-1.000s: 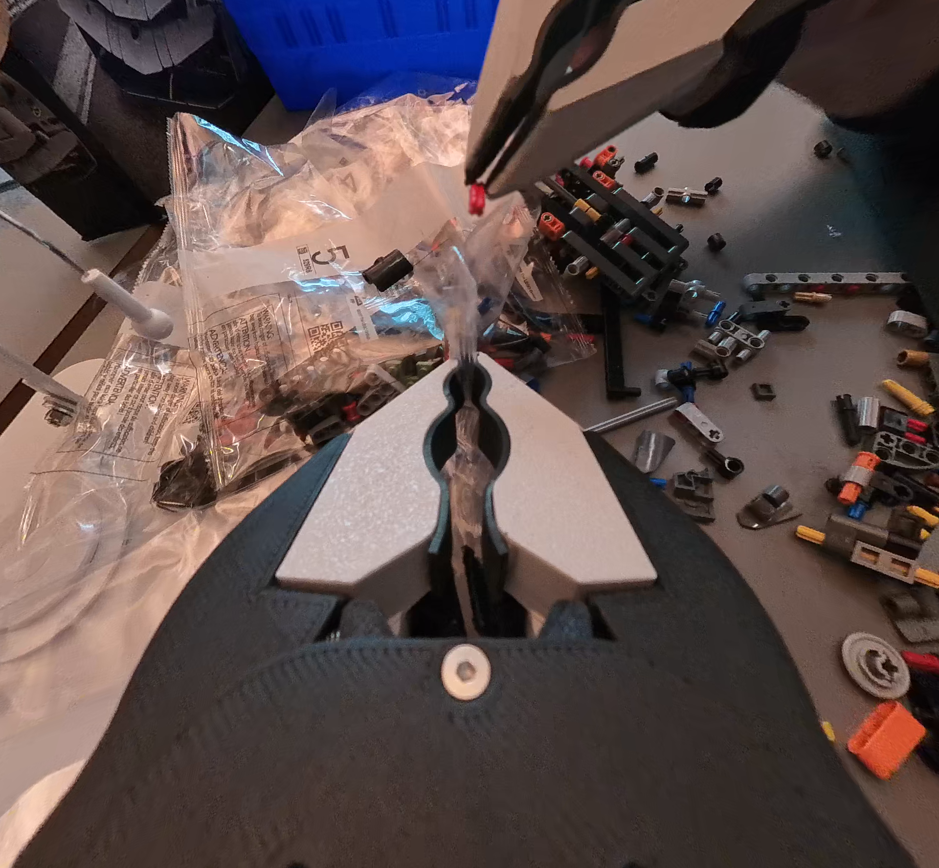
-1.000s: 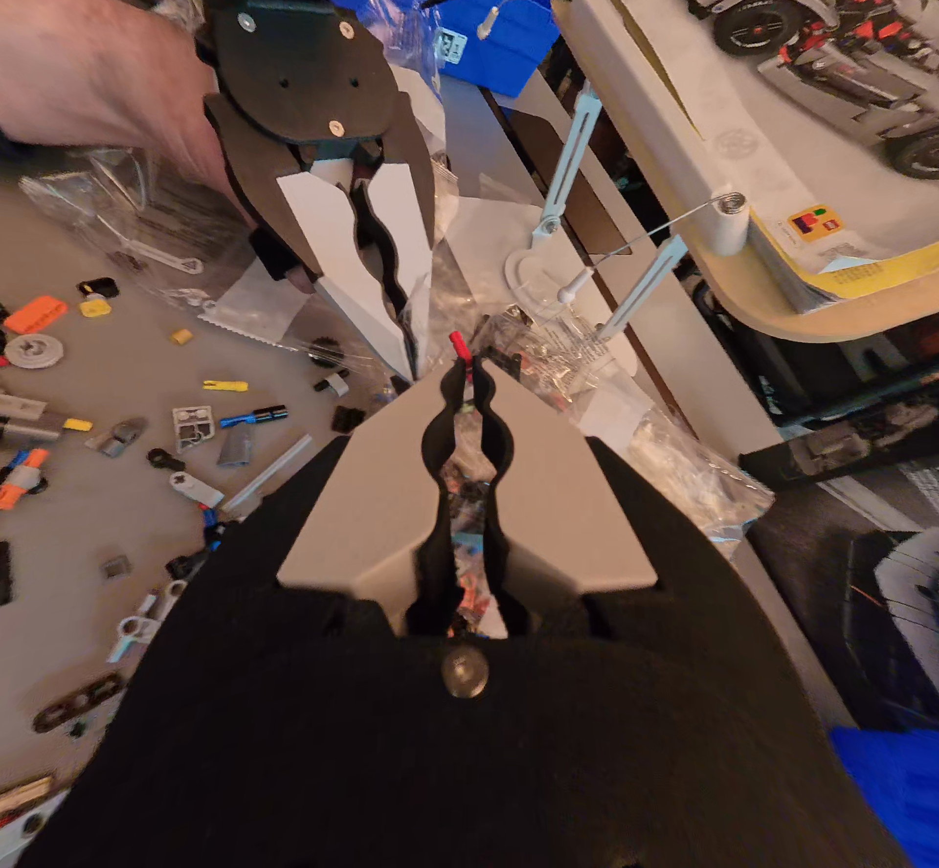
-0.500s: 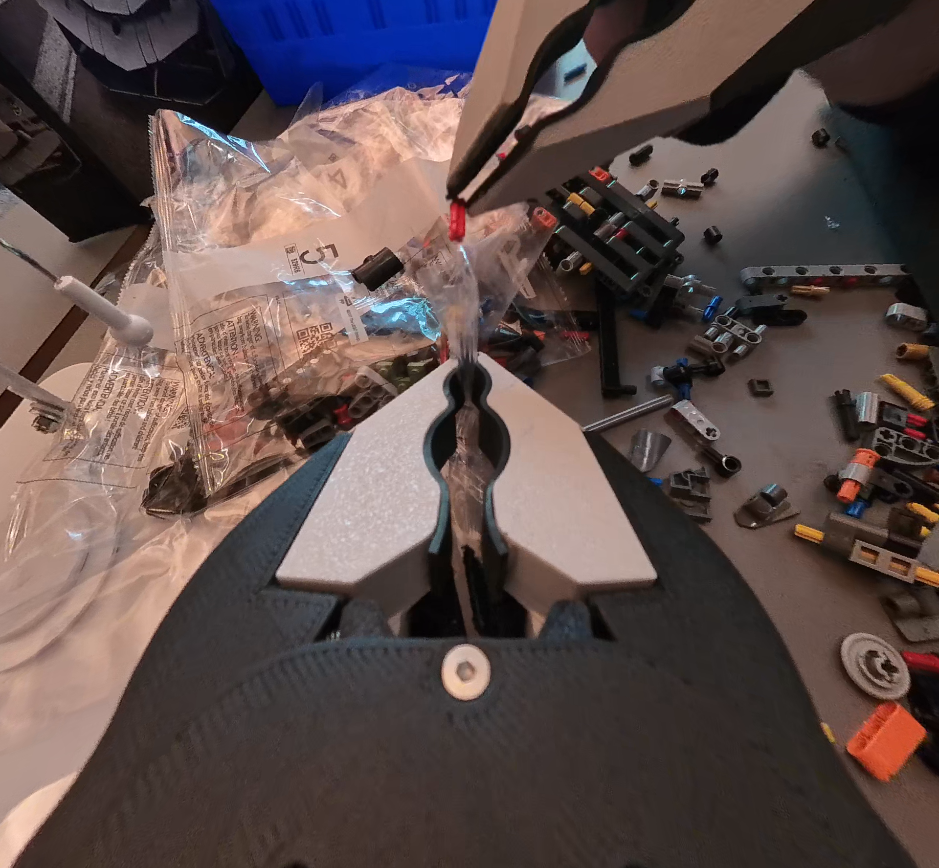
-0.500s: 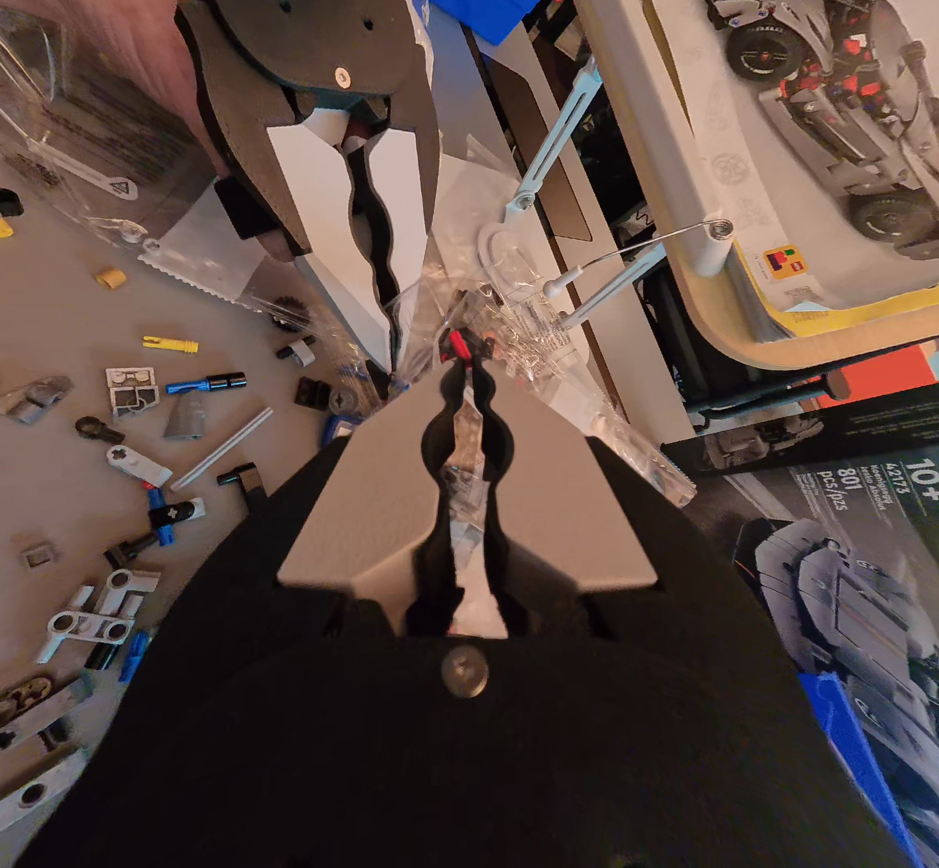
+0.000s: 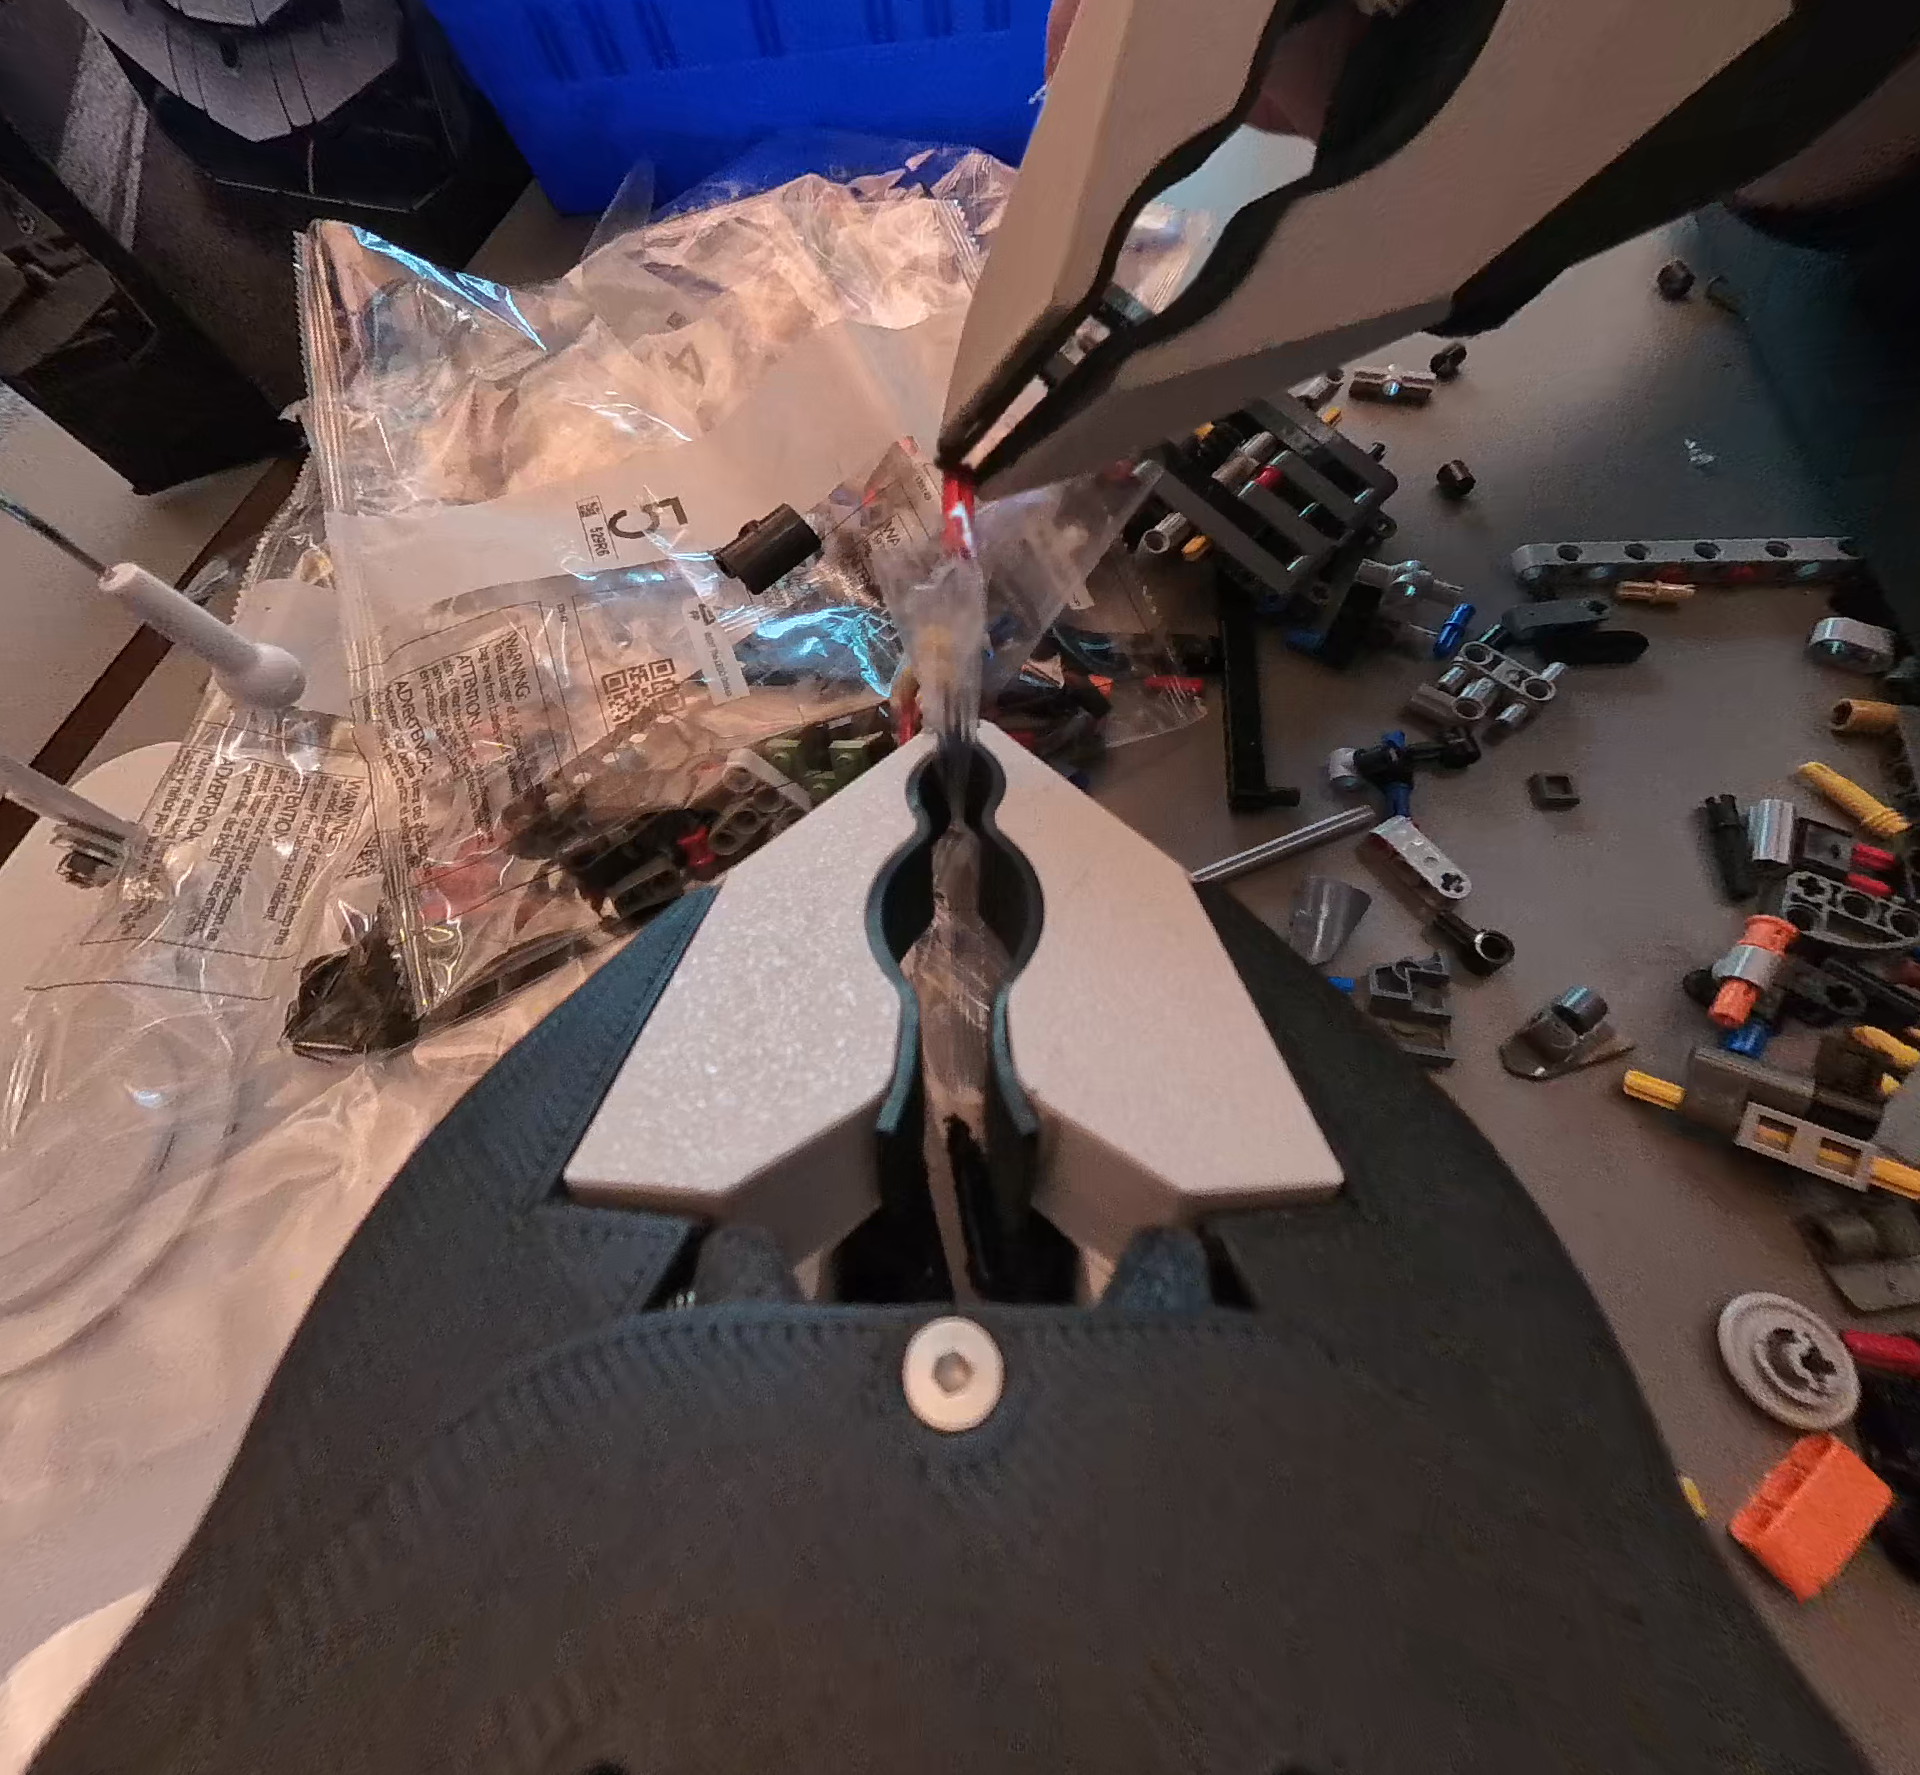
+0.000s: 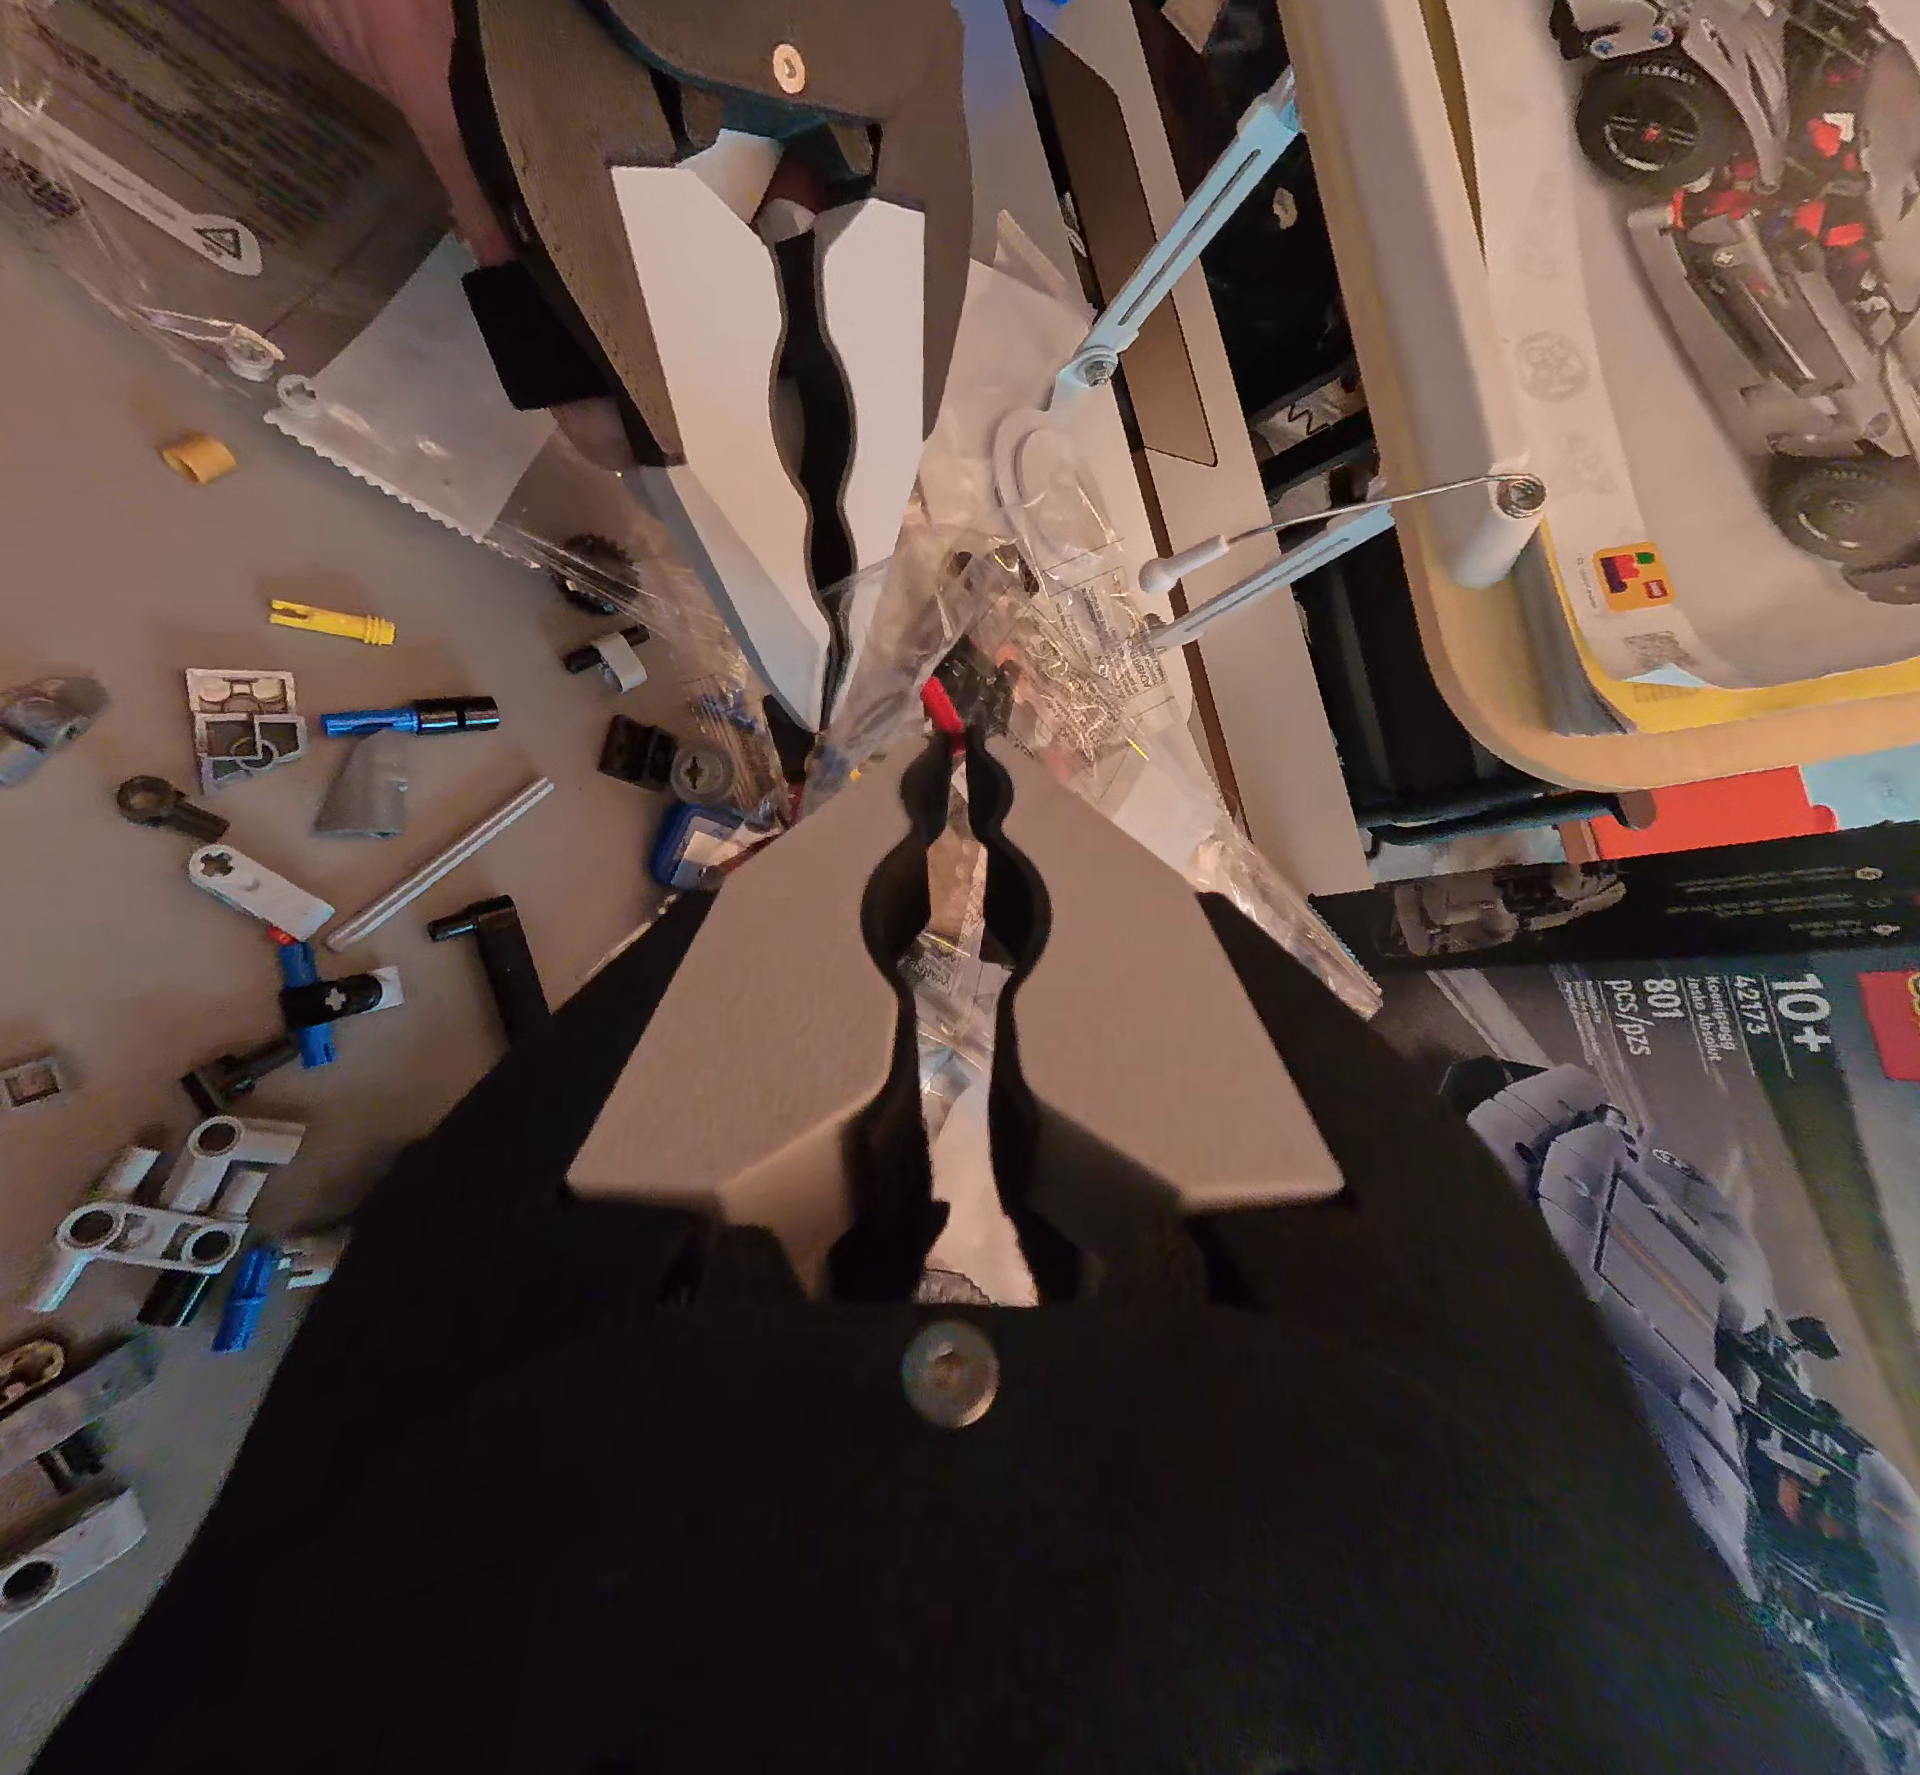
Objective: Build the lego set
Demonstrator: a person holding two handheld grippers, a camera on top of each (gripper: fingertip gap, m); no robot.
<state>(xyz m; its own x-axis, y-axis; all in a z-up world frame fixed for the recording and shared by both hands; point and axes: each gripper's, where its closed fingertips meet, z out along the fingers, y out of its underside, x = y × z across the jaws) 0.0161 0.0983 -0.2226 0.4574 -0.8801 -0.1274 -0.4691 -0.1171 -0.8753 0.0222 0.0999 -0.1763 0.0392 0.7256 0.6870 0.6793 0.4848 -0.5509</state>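
Lego bag (image 5: 940, 645), lifted above the parts pile, is clenched by the left gripper (image 5: 951, 749) while the right gripper (image 6: 951, 738) pinches a red pin (image 6: 940, 712) through its film; tearing risks scattering pieces across the table (image 5: 1621, 1310).

Body: each hand-held gripper, left (image 5: 951, 749) and right (image 6: 951, 738), has a black, ribbed printed shell.
Fingers (image 5: 769, 977): pale grey wedges with wavy black inner edges.
Screw (image 5: 952, 1374): one silver screw, centred on each shell.
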